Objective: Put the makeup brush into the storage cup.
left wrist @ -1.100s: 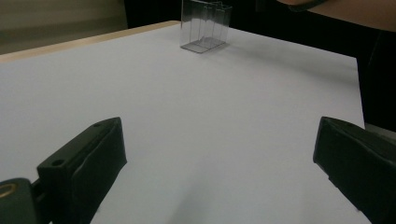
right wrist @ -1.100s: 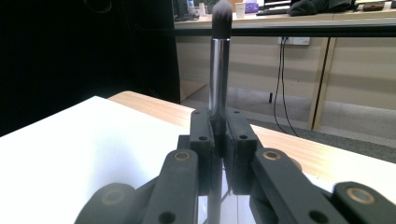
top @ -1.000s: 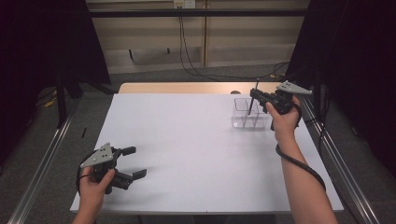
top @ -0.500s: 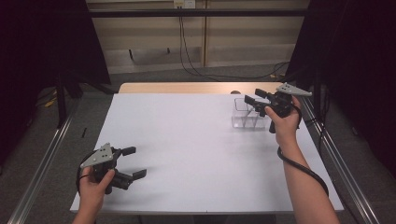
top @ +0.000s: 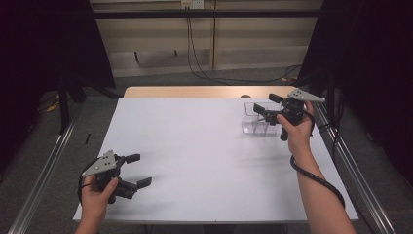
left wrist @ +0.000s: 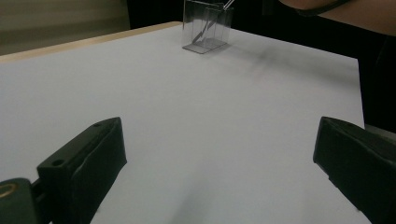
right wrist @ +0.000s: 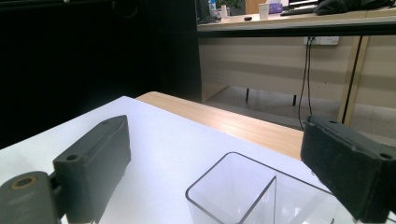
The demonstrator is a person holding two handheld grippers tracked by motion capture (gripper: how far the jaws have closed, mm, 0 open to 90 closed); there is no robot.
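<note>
A clear plastic box [top: 256, 125] with a divider stands on the white table [top: 204, 146] at the back right. In the left gripper view the clear box [left wrist: 205, 28] has a thin metallic piece [left wrist: 208, 25] leaning inside it. My right gripper [top: 263, 102] hovers just above the box, open, with nothing between its jaws. In the right gripper view its jaws stand wide apart [right wrist: 217, 135] over the box rim [right wrist: 219, 179]. My left gripper [top: 142, 169] is near the front left corner, open and empty, its jaws spread over bare table [left wrist: 219, 130].
A wooden strip [top: 195, 91] runs along the table's far edge. Metal rails [top: 44, 165] flank both sides. Cables [top: 195, 53] hang behind the table. The right forearm [left wrist: 345, 11] crosses the top corner of the left gripper view.
My right gripper has shifted slightly left and down over the clear box. The left gripper has stayed where it was.
</note>
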